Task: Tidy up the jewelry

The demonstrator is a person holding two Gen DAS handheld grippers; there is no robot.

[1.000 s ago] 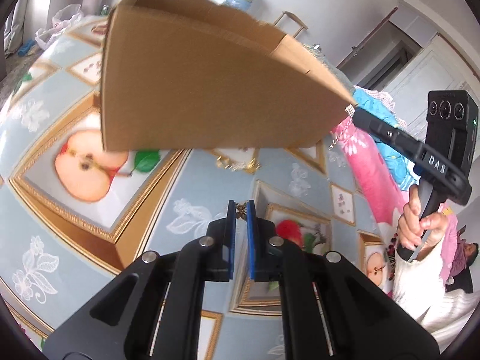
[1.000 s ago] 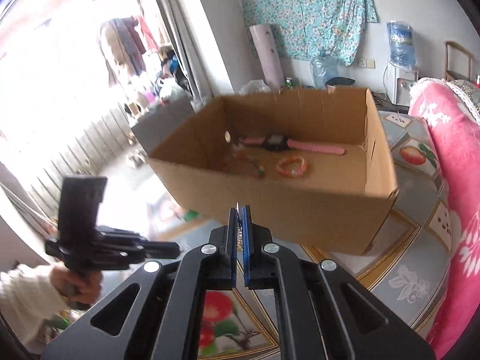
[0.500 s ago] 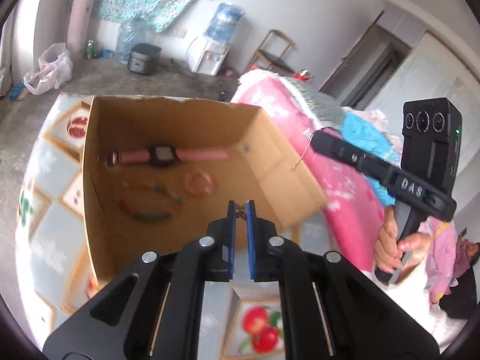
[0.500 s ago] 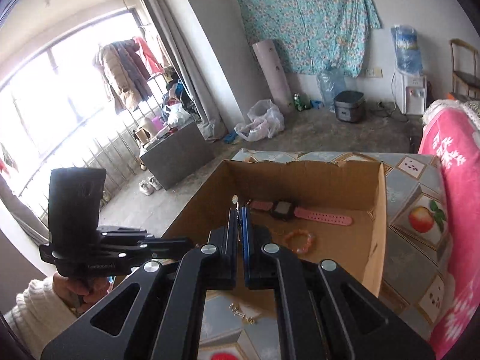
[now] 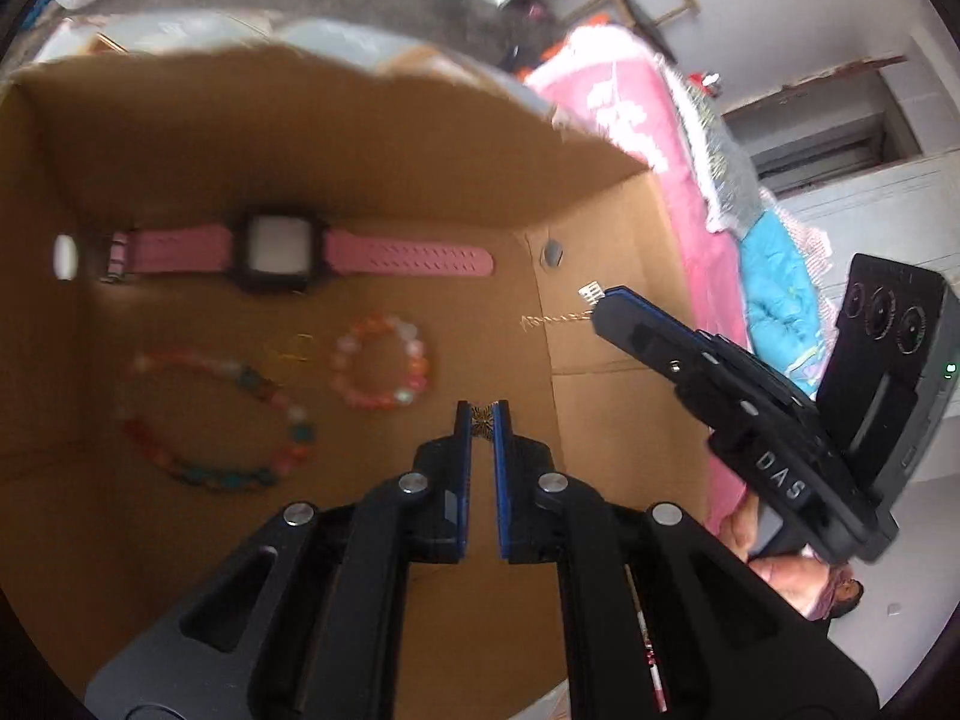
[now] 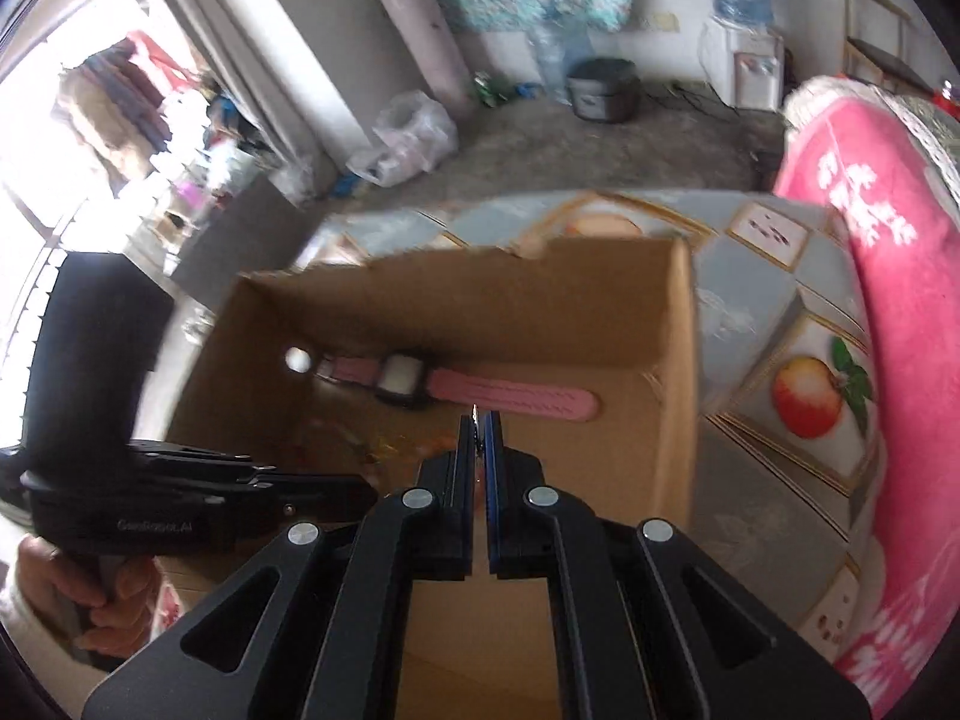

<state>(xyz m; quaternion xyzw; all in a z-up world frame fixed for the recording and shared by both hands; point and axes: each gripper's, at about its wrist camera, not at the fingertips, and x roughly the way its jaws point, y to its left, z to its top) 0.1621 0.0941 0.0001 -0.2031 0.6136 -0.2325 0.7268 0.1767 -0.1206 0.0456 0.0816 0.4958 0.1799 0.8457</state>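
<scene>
Both tongs have swung over the cardboard box [image 5: 606,222], so now its floor lies under the left tongs [image 5: 482,414], pinched on a small gold piece [image 5: 482,415], and right tongs [image 5: 591,306], pinched on a thin gold chain [image 5: 555,318], ready to drop.

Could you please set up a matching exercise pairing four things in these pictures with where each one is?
Things:
1. watch
2. round bead bracelet
3. long bead string
4. gold chain

Places:
A. dangling from the right gripper
B. on the box floor, left of the round bracelet
C. flat along the box's far wall
D. on the box floor, just below the watch strap

Pairs: 1-C, 2-D, 3-B, 4-A
</scene>
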